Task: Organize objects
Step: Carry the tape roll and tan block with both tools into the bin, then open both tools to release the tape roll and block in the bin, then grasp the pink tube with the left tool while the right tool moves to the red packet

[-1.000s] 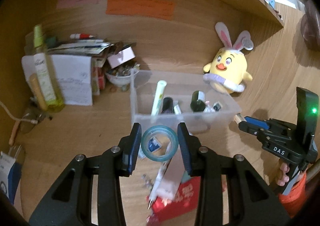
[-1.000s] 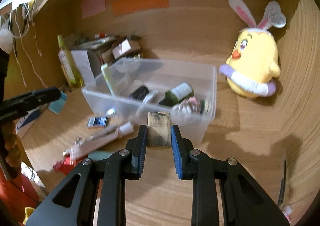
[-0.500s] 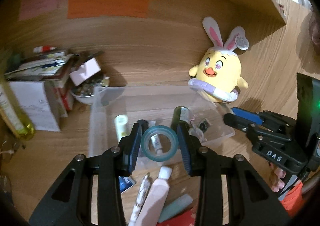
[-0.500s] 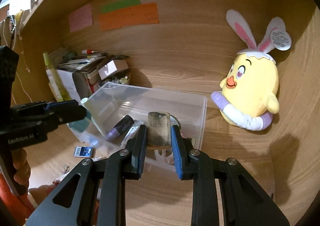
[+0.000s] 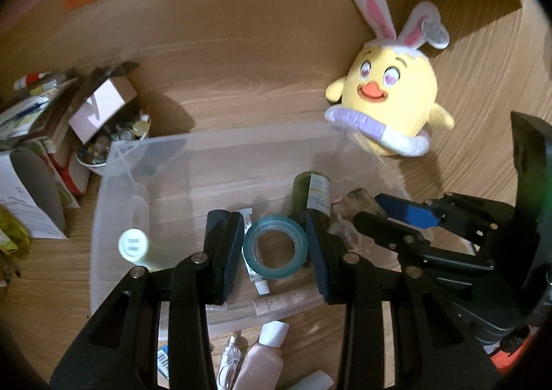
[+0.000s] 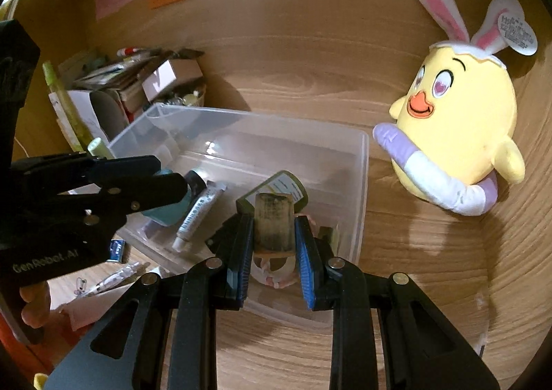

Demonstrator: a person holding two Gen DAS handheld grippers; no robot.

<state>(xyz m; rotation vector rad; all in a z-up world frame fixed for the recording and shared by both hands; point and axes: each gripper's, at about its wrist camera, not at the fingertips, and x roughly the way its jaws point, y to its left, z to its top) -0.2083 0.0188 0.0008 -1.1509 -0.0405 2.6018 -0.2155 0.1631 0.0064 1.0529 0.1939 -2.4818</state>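
Note:
My left gripper point(image 5: 275, 245) is shut on a teal roll of tape point(image 5: 275, 249) and holds it over the clear plastic bin point(image 5: 220, 145). My right gripper point(image 6: 273, 234) is shut on a small olive-brown rectangular block point(image 6: 273, 223), also over the bin point(image 6: 360, 162), near its right end. In the bin lie a dark green bottle point(image 5: 309, 191), a small white tube point(image 6: 200, 208) and a pale green tube point(image 5: 138, 246). The left gripper shows in the right wrist view point(image 6: 169, 179), the right gripper in the left wrist view point(image 5: 371, 208).
A yellow chick plush with bunny ears point(image 6: 459, 141) sits right of the bin. Boxes, papers and a small bowl of bits point(image 5: 100, 145) crowd the left. A pink tube point(image 5: 264, 359), a pen and a blue packet lie in front of the bin.
Both grippers have moved forward with their loads, from in front of the bin to above its inside. They now sit closer together.

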